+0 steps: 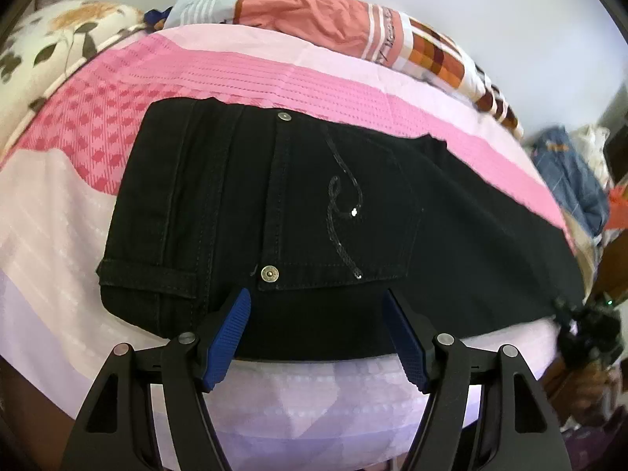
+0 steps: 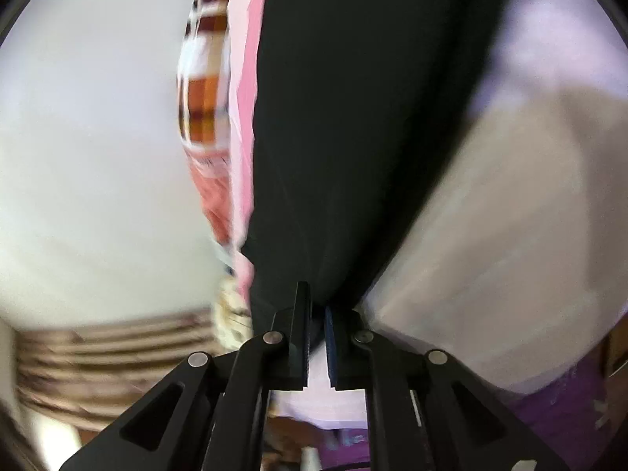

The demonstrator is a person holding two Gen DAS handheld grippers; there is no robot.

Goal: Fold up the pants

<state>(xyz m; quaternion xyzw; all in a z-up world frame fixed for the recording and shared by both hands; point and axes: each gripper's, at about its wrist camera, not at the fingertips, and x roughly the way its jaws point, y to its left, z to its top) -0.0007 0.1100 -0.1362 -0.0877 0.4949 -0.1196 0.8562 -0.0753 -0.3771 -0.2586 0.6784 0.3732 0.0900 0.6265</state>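
Black denim pants [image 1: 314,212] lie flat on the pink bedspread [image 1: 235,74], waistband to the left, seat pocket up, its sequin swirl catching light; left gripper [image 1: 316,333] hangs over the near edge by the waist, jaws apart and holding nothing, likely poised to pin that end; right gripper [image 2: 317,314] is pinched tight on a bunched leg end, the cloth drawn taut, probably ready to carry it over for the fold.

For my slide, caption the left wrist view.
Open left gripper hovers at the black pants on the pink bedsheet.
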